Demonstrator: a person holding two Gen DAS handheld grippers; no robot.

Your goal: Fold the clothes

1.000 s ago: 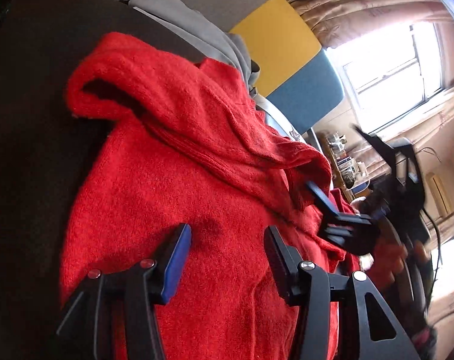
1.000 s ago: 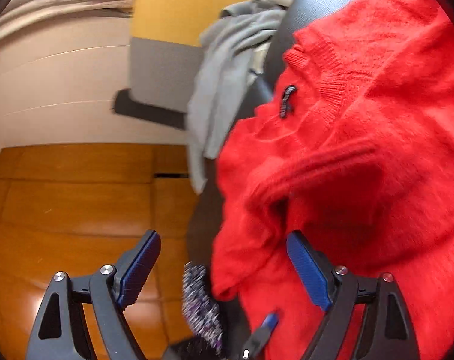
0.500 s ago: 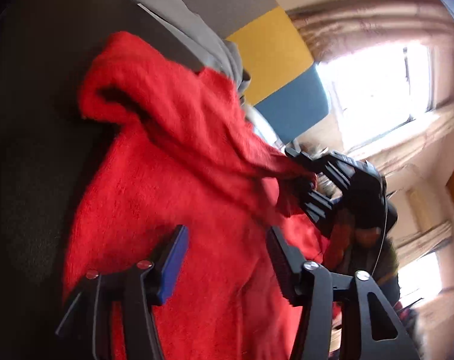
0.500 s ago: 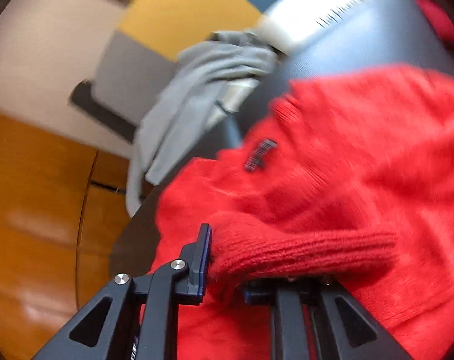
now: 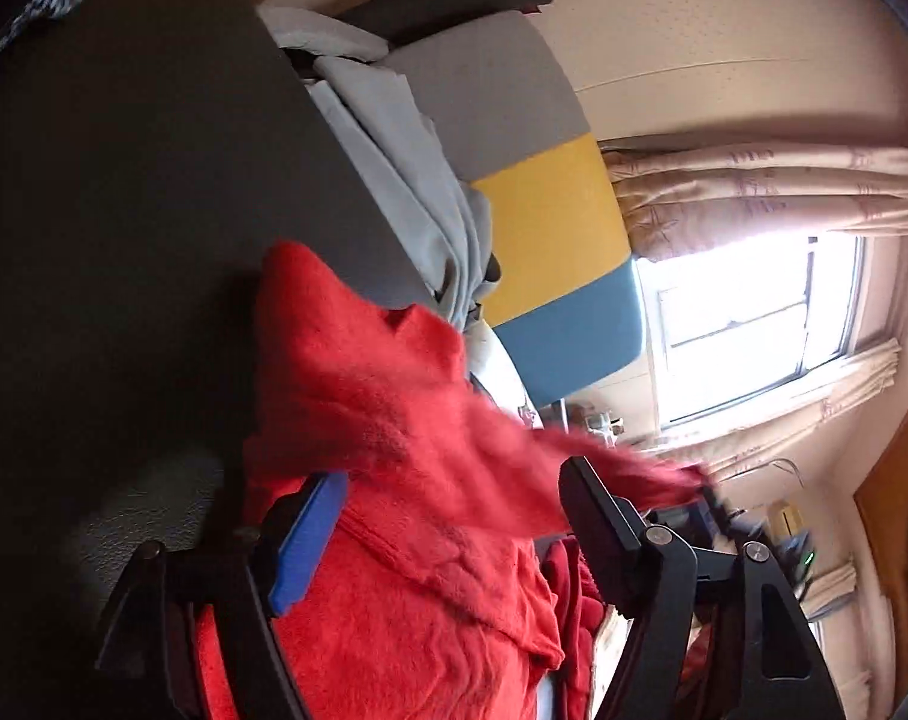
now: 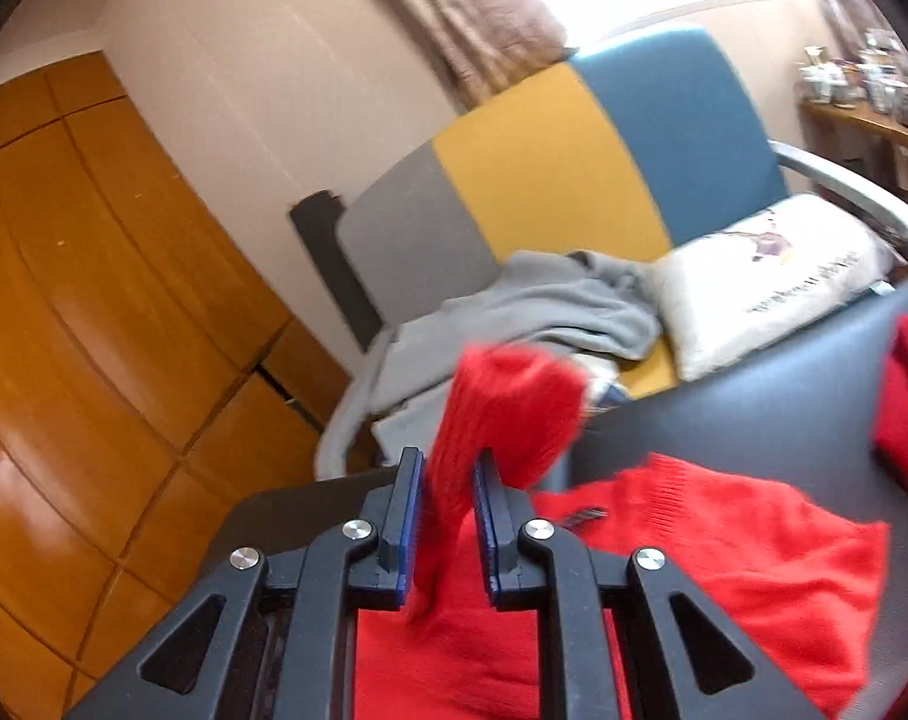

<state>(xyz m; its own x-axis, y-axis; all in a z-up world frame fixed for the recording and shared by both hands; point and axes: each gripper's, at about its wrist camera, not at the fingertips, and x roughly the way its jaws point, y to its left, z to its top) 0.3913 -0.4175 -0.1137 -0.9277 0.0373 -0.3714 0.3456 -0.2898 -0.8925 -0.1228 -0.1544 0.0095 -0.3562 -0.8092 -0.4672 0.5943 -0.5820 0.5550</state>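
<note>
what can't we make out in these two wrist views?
- Left wrist view: the right gripper is motion-blurred and partly behind a left finger.
- Left wrist view: the red knitted sweater's lower part is cut off by the bottom edge.
- Right wrist view: the small items on the wooden shelf are too small and blurred to identify.
- Right wrist view: the left gripper is out of frame.

Two close wrist views; shared red sweater [image 5: 394, 600], sofa [image 6: 574, 162]
</note>
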